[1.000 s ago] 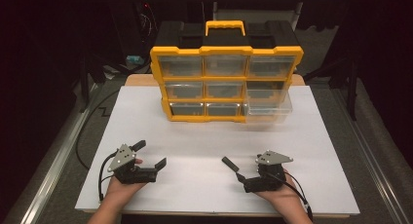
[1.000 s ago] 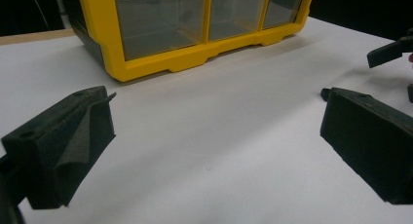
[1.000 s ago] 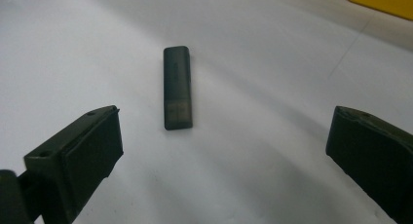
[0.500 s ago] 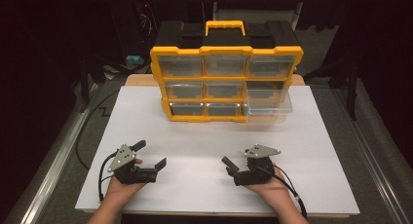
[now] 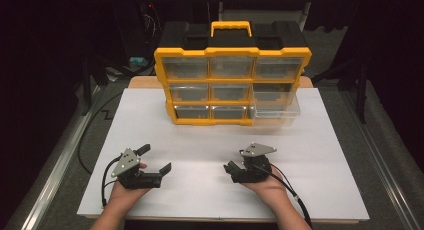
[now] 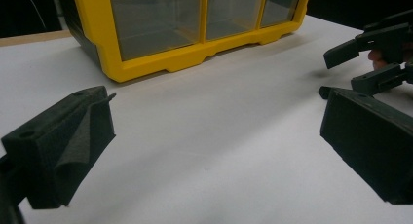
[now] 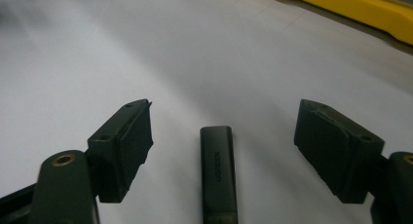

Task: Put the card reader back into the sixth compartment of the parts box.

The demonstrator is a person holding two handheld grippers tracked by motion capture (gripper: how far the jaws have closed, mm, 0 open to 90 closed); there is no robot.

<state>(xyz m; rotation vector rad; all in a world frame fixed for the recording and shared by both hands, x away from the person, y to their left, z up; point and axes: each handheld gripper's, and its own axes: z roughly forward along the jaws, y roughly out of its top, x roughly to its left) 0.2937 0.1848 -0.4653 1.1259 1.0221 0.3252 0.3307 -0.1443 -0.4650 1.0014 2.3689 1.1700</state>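
Note:
A small dark stick-shaped device (image 7: 217,170) lies flat on the white table sheet, lengthwise between my right gripper's jaws. My right gripper (image 7: 225,108) is open; its jaws have just been closing on either side of the stick, and the pads stand clear of it. In the high view the right gripper (image 5: 234,169) sits low at the front, right of centre. My left gripper (image 5: 156,158) rests at the front left, wide open with nothing in it. In its own view the left gripper (image 6: 216,97) faces the yellow organizer (image 6: 146,63), and the right gripper (image 6: 363,58) is at the far right.
The yellow drawer organizer (image 5: 232,85) with a black top and yellow handle stands at the back centre of the white sheet (image 5: 200,140). Its bottom right clear drawer (image 5: 275,107) is pulled out. Cables trail from both grippers toward the front edge.
My right gripper has slid left across the table toward the middle, and its jaws have narrowed. The left gripper has stayed where it was.

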